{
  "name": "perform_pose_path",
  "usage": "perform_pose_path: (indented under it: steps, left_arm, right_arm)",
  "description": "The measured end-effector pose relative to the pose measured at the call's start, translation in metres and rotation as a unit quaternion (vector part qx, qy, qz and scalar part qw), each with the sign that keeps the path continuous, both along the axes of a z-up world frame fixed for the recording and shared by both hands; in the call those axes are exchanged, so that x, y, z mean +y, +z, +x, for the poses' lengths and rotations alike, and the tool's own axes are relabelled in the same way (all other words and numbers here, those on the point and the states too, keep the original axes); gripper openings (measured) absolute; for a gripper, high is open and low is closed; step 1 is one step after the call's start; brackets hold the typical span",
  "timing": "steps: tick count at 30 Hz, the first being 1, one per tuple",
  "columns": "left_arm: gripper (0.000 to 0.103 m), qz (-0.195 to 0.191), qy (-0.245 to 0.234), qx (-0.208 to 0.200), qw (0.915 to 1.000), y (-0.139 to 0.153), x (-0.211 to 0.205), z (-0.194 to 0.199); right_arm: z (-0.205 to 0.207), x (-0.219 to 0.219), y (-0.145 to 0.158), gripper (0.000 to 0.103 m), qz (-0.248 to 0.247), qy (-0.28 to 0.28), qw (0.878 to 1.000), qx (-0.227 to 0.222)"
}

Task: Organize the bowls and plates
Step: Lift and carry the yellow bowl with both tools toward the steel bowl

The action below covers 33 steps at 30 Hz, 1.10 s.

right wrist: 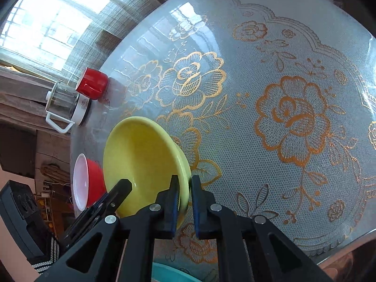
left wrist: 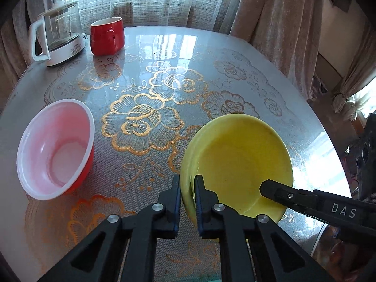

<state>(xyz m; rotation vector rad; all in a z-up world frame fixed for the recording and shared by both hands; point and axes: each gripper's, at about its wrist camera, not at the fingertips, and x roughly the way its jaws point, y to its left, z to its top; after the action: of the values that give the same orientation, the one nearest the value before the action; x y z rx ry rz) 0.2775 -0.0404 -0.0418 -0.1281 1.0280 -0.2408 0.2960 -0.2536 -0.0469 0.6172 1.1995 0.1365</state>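
A yellow plate (left wrist: 237,162) is held over the table by both grippers. My left gripper (left wrist: 188,183) is shut on its near-left rim. My right gripper (right wrist: 184,185) is shut on the opposite rim of the yellow plate (right wrist: 141,157); one of its fingers (left wrist: 277,191) lies over the plate's right side in the left wrist view. The left gripper's finger (right wrist: 117,192) shows in the right wrist view. A red bowl with a pale pink inside (left wrist: 56,148) stands on the table to the left; it also shows in the right wrist view (right wrist: 88,183).
A red mug (left wrist: 107,36) and a glass kettle on a white base (left wrist: 58,35) stand at the table's far left. The round table (left wrist: 235,70) has a glossy lace-patterned cover. A teal dish edge (right wrist: 166,272) shows below the grippers. Curtains hang behind.
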Motion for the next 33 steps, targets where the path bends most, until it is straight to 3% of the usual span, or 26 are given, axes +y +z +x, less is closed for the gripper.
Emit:
perform_pose_path:
  steps: [14, 21, 33]
  left_arm:
    - [0.01, -0.052, -0.015, -0.06, 0.9968, 0.045, -0.003, -0.085]
    - [0.008, -0.079, -0.058, -0.074, 0.9924, 0.059, -0.031, -0.127]
    - [0.009, -0.065, -0.116, -0.064, 0.989, 0.05, -0.093, -0.169]
  right_arm:
    - [-0.091, -0.014, 0.049, 0.01, 0.009, -0.019, 0.997, -0.072]
    - [-0.155, -0.049, 0.059, 0.011, 0.037, -0.07, 0.991, -0.104]
    - [-0.232, -0.103, 0.053, 0.012, 0.047, -0.153, 0.978, -0.131]
